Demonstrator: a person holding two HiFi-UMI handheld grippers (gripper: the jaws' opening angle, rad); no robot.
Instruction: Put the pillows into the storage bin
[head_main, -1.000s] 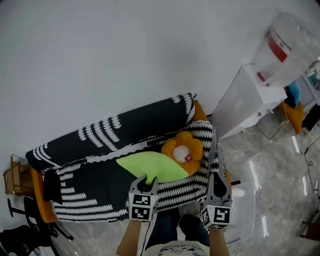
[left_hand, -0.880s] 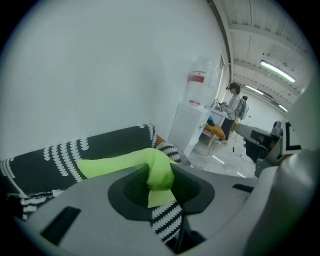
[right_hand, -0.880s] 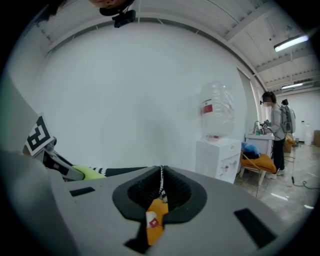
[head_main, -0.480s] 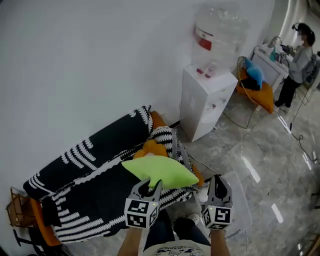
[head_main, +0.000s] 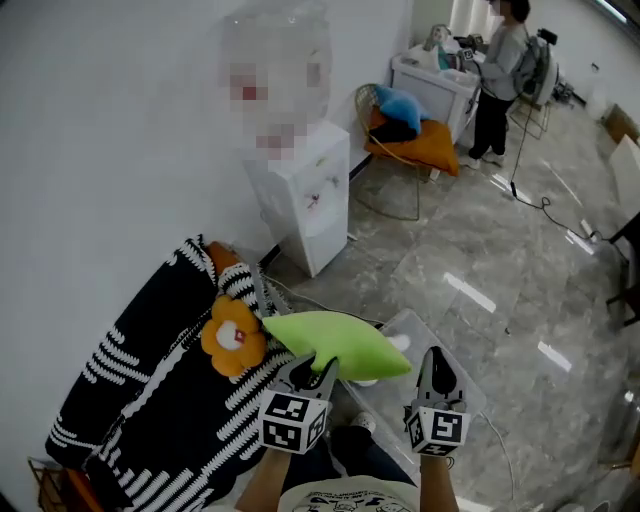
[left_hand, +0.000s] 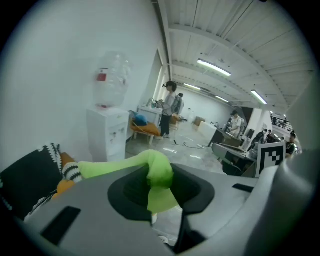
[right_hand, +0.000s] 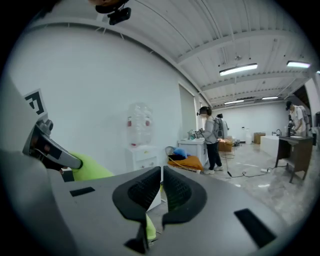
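The green pillow (head_main: 335, 340) hangs clamped in the left gripper (head_main: 318, 372) jaws near the clear bin (head_main: 415, 330) — not yet in; right gripper (head_main: 434, 362) jaws closed, empty; orange pillow (head_main: 232, 337) on the sofa (head_main: 150, 400).

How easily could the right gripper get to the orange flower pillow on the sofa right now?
Probably not easily. The orange flower pillow lies on the sofa, and the left gripper holding the green pillow sits between it and the right gripper.
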